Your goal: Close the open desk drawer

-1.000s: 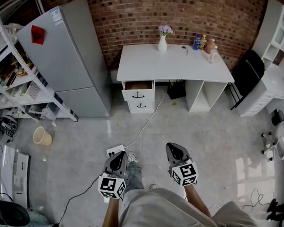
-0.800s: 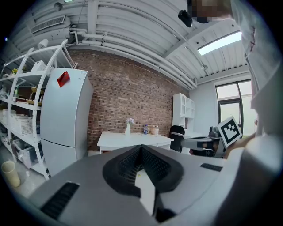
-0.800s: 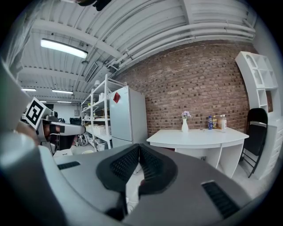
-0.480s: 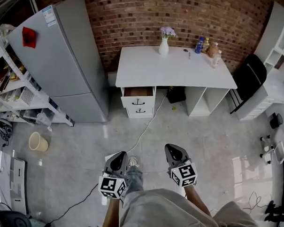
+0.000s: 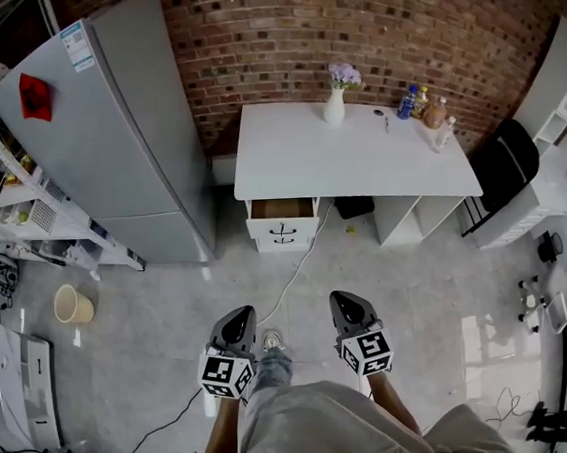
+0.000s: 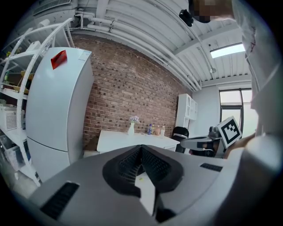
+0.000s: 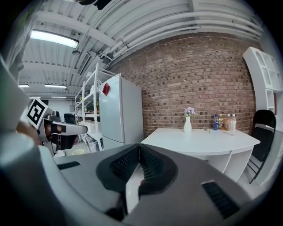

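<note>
Open drawer (image 5: 281,209) lies well ahead, slightly nearer left gripper (image 5: 238,318) than right gripper (image 5: 347,302); both jaws pressed together, empty.

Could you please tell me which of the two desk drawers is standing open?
The upper drawer: pulled out, its brown inside shows; the lower drawer beneath shows only its front.
</note>
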